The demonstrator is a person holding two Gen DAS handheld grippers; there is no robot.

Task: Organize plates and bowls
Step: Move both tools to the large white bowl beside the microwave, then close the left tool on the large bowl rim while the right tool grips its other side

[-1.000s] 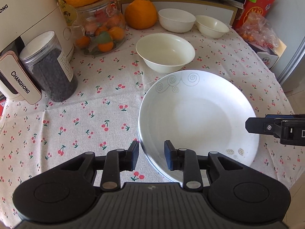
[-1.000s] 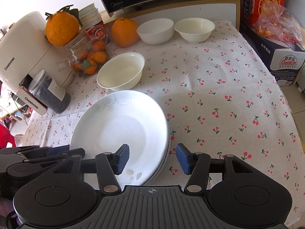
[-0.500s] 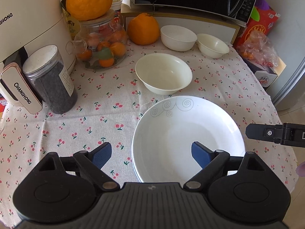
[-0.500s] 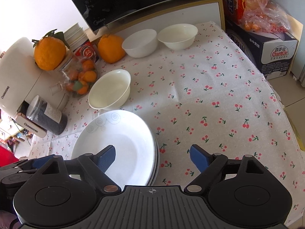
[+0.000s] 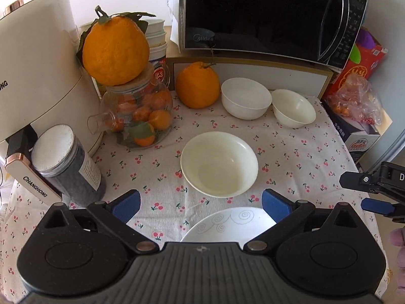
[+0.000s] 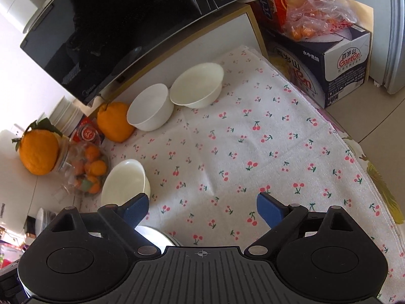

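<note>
Left gripper has just been opening and stands spread wide with nothing between its fingers, above the cream bowl and the swirl-patterned plate. Right gripper, also just opened and empty, hangs over the cherry tablecloth; two bowls stand by the microwave.

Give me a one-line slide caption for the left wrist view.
Open left gripper above the swirl-patterned plate, facing three white bowls on the cherry-print tablecloth.
</note>
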